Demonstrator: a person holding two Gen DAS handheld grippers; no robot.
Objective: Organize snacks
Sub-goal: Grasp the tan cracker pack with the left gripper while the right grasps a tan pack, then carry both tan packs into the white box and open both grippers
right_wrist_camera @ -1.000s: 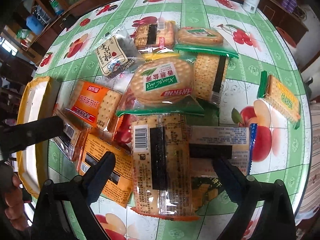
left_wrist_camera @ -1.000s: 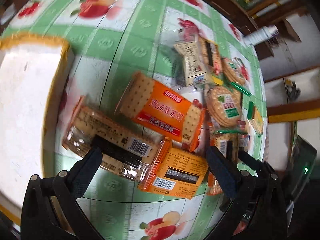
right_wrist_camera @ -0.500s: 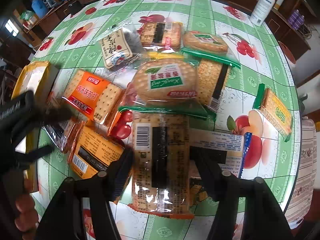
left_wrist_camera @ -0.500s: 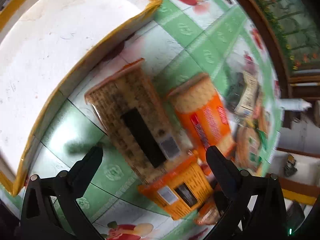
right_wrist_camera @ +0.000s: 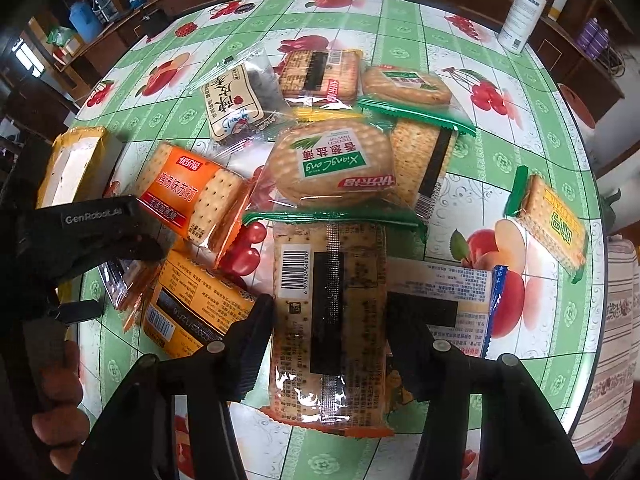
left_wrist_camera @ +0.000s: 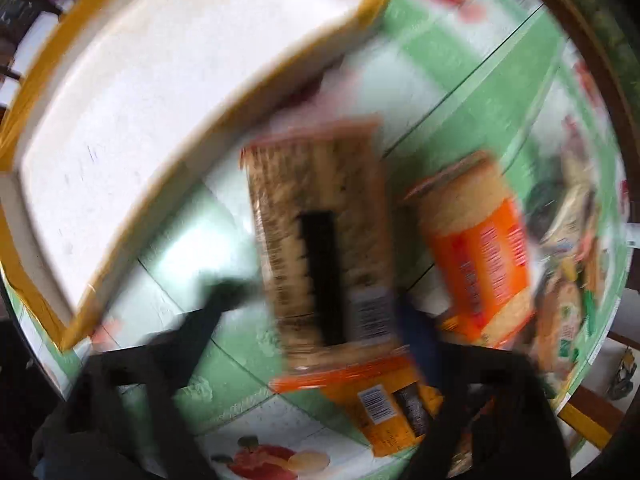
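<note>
While both pairs of jaws are closing, the right gripper (right_wrist_camera: 330,344) has a clear-wrapped cracker pack (right_wrist_camera: 329,320) between its fingers (right_wrist_camera: 250,350), pads touching its long edges. Just beyond lies a round biscuit pack (right_wrist_camera: 330,166). Though blurred, the left gripper (left_wrist_camera: 320,304) brackets a brown cracker pack (left_wrist_camera: 320,236); its grip cannot be told. Left of those fingers sits a white tray (left_wrist_camera: 160,100)

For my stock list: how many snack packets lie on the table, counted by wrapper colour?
Orange-edged packets: 5
Green-edged packets: 4
Blue-edged packet: 1
Clear packet with white label: 1
Total: 11
Yellow sliver underneath: unclear, not counted.
</note>
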